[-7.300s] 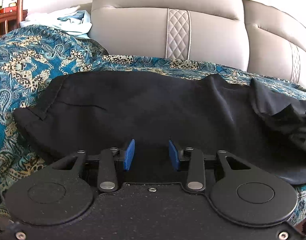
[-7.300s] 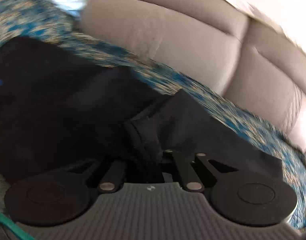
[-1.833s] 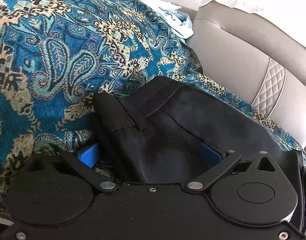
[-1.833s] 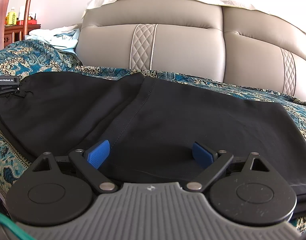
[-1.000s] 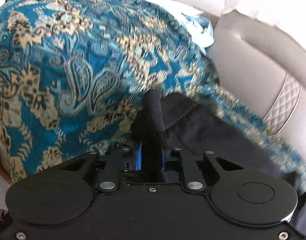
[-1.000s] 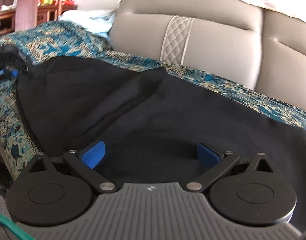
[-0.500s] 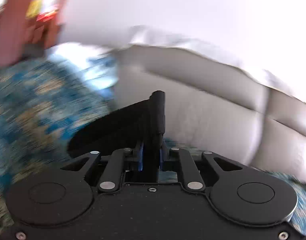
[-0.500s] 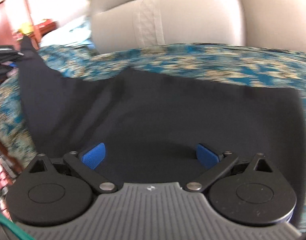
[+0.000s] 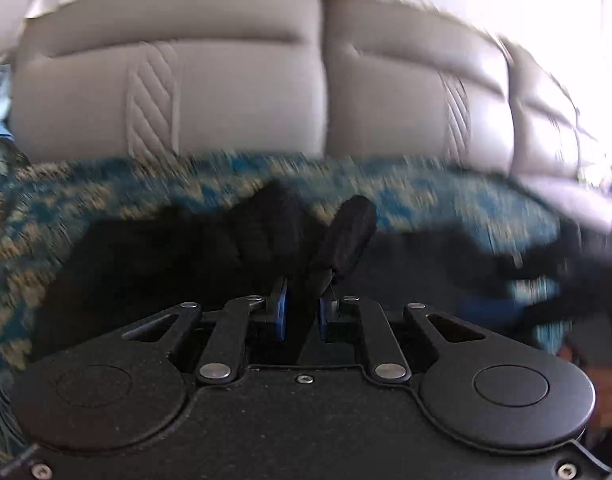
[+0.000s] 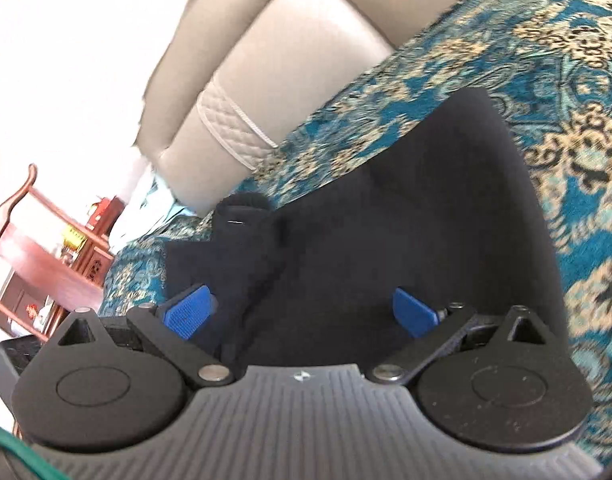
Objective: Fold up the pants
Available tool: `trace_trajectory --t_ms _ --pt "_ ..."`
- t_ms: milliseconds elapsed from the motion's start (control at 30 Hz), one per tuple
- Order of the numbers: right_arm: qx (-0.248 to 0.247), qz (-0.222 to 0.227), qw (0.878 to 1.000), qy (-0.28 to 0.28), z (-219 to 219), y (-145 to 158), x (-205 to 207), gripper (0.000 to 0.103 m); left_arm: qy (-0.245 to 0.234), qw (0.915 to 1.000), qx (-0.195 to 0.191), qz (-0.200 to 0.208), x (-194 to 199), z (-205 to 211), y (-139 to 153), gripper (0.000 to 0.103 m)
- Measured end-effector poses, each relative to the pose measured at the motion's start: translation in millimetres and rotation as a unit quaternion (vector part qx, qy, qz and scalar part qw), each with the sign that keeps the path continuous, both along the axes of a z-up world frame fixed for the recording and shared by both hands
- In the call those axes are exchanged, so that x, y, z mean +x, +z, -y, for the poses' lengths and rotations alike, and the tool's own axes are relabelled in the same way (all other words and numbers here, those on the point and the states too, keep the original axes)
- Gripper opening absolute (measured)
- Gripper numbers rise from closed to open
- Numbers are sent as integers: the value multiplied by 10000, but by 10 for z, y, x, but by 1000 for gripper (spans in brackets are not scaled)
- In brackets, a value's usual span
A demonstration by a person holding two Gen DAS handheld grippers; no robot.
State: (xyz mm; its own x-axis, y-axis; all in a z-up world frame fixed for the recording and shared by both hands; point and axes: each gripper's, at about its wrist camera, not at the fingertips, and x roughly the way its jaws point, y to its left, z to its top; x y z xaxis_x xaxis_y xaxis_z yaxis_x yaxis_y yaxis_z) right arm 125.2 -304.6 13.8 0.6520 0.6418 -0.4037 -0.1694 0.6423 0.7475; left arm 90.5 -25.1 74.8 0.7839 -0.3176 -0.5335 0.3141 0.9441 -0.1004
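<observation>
Pants (image 10: 386,240): black, spread across patterned throw (image 10: 566,128). Left gripper (image 9: 299,314) pinching bunched end, pointing 1 o'clock. Right gripper (image 10: 301,314) spread wide, empty, over cloth; free edge 1 o'clock.

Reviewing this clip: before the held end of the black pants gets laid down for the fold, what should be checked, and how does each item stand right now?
1. Left gripper grip: ok. Its blue pads are shut on a bunched edge of the black pants.
2. Right gripper free: ok. Its jaws stand wide open above the cloth, gripping nothing.
3. Bottom layer flat: ok in the right wrist view; the pants lie smooth on the patterned blanket.
4. Landing area clear: cannot tell; the left wrist view is motion-blurred.
5. Edges lined up for the fold: cannot tell; the far hem is not sharply visible.
6. Pants clear of the sofa backrest: ok.
</observation>
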Motion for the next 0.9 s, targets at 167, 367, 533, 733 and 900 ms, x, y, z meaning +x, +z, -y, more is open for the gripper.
trace_trajectory --t_ms 167,367,533,733,900 --pt "-158 316 9992 198 -303 -36 -160 102 -172 9990 398 78 -203 172 -172 18" --pt "240 287 9993 88 -437 -105 -148 103 -497 9978 413 -127 -465 90 -231 33" --pt "79 512 9983 -268 -509 -117 -224 102 -328 9990 248 -152 -738 -210 -184 33" --pt "-878 1057 9864 -902 -862 -108 -449 96 824 9965 62 138 -945 -756 -112 26" --pt "-1893 1185 9600 -1689 -1155 -122 -773 93 1465 9890 200 97 -863 -1053 -163 22"
